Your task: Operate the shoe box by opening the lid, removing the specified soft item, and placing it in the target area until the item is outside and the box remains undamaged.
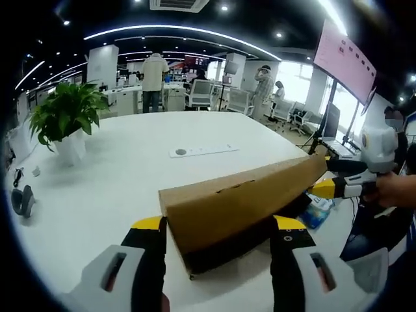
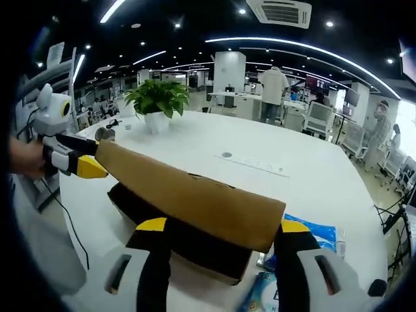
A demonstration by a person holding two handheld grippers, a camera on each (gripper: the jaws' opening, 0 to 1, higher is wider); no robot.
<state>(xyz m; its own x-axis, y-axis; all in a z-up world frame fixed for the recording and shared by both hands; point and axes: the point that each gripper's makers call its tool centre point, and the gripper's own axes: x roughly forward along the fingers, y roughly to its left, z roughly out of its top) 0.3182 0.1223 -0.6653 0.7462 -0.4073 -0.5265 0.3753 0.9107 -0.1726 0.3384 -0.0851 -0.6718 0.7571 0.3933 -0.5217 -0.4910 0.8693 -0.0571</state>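
a brown cardboard shoe box lid [image 1: 244, 201] is lifted at a slant above the dark shoe box [image 1: 227, 250], which sits on a large white table [image 1: 117, 182]. in the left gripper view the lid's near end lies between the yellow-tipped jaws of the left gripper [image 1: 221, 227], which stand wide apart on either side of it; whether they actually press on the lid cannot be told. the lid's far end runs up to the right, where the right gripper [image 1: 328, 187] meets its corner, held by a person's hand [image 1: 396, 190] near the table's right edge.

in the right gripper view the same lid [image 2: 188, 195] stretches from lower right to upper left. the right gripper [image 2: 221, 231] has its jaws spread wide around the lid's near end, and contact cannot be made out here either. the left gripper [image 2: 84, 166] touches the lid's far corner at the left, with a hand [image 2: 26, 156] behind it. beneath the lid the dark box [image 2: 175, 237] stands open; what is inside is hidden in shadow. a blue plastic packet [image 2: 312, 233] lies on the table just beside the box's right end, also seen in the left gripper view [image 1: 317, 209].

the table beyond the box is mostly bare white surface, with a flat white socket strip [image 1: 203, 151] near its middle and a potted green plant [image 1: 65, 120] well apart toward the far edge. office desks, chairs and standing people fill the room behind.
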